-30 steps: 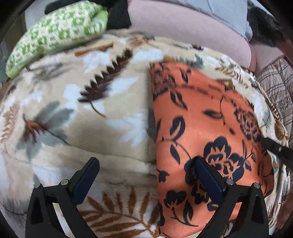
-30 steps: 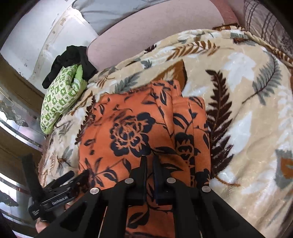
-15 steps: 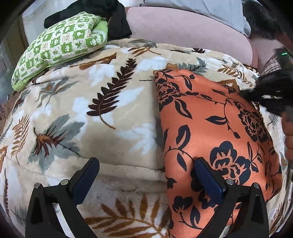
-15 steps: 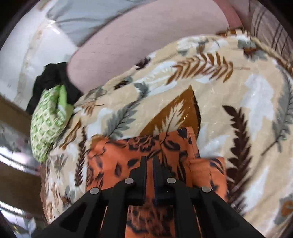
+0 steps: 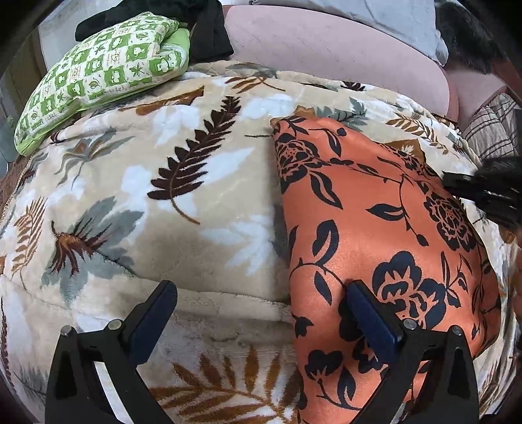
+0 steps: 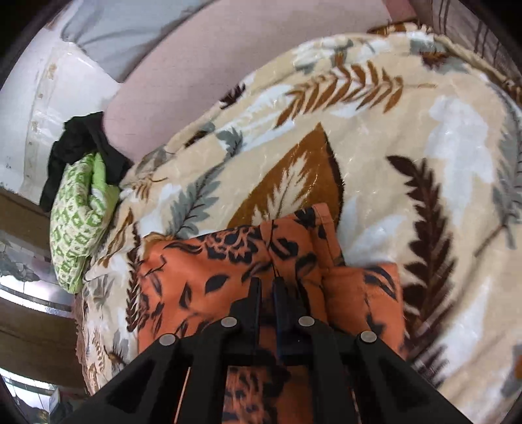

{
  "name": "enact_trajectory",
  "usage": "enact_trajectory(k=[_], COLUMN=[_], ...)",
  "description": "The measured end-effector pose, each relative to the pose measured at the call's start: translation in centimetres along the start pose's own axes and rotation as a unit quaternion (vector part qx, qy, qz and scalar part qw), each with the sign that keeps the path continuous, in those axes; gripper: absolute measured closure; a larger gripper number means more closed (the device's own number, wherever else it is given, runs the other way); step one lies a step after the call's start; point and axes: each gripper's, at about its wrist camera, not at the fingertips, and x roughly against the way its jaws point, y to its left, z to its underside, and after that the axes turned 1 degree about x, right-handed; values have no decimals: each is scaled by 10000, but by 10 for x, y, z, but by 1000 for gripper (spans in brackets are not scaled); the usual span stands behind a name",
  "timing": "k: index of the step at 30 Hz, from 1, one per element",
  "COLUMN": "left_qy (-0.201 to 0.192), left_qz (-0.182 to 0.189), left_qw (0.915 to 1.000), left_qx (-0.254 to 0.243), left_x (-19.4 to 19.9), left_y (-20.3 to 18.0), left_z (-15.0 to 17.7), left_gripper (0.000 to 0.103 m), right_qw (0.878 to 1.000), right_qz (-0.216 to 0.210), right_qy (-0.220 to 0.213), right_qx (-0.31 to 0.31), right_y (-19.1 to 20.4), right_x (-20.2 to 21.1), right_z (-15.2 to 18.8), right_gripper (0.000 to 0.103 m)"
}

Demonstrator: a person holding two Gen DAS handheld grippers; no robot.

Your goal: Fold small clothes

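An orange garment with dark floral print (image 5: 375, 234) lies folded on a beige leaf-patterned blanket (image 5: 182, 182). My left gripper (image 5: 261, 303) is open and empty, low over the garment's near left edge, with its right finger (image 5: 368, 313) over the cloth. My right gripper (image 6: 267, 287) has its jaws shut on the orange garment (image 6: 212, 280) and holds a fold of it. The right gripper also shows at the right edge of the left wrist view (image 5: 486, 192).
A green-and-white patterned pillow (image 5: 98, 71) and a black cloth (image 5: 208, 36) lie at the blanket's far left. A pink cushion (image 5: 326, 49) and a grey pillow (image 5: 385, 13) are behind. A striped cloth (image 5: 492, 127) is at the far right.
My right gripper has carried the garment's edge forward over the rest, so the garment looks shorter in its view. My left gripper has stayed open and drawn back slightly.
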Motion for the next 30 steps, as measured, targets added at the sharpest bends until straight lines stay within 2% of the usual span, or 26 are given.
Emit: enact_trajectory(k=[5,9,13,15,17,20,26,30], left_qy=[-156,-361,-305,-100,-116,-85,-307,-410], left_qz=[36,26,-74,-191,-194,-147,-74,-110], left_qw=[9999,9992,9990,9988,9988,9990,9993,9991], left_qx=[-57,-159,-318,-449,-446,-416,-178,64], left_x=[11,21,18,8,4,4,14,17], left_y=[-4,-9,-14,-19,-20,-19,-9,7], left_z=[0,1,3,6,8,7,0,-6], left_gripper=[0,0,0,0,0,0,0,0], right_qw=[9984,9958,9945,9943,9943,9932,9934,9905], right_qz=[-141,-220,-159,-40,-45,-203,-272,-220], right_qy=[-239,-294,-255,-193,-154,-347,-255,-441], right_qx=[497,835,1003,1051,1053,1088,1082,1287], right_y=[10,12,1,-8,-22,-28,-26,-7], right_x=[43,66,73,68,56,52,58,68], right_z=[26,60,94,105,115,119,114,103], right_gripper=[93,93,93,93,93,93,93,93])
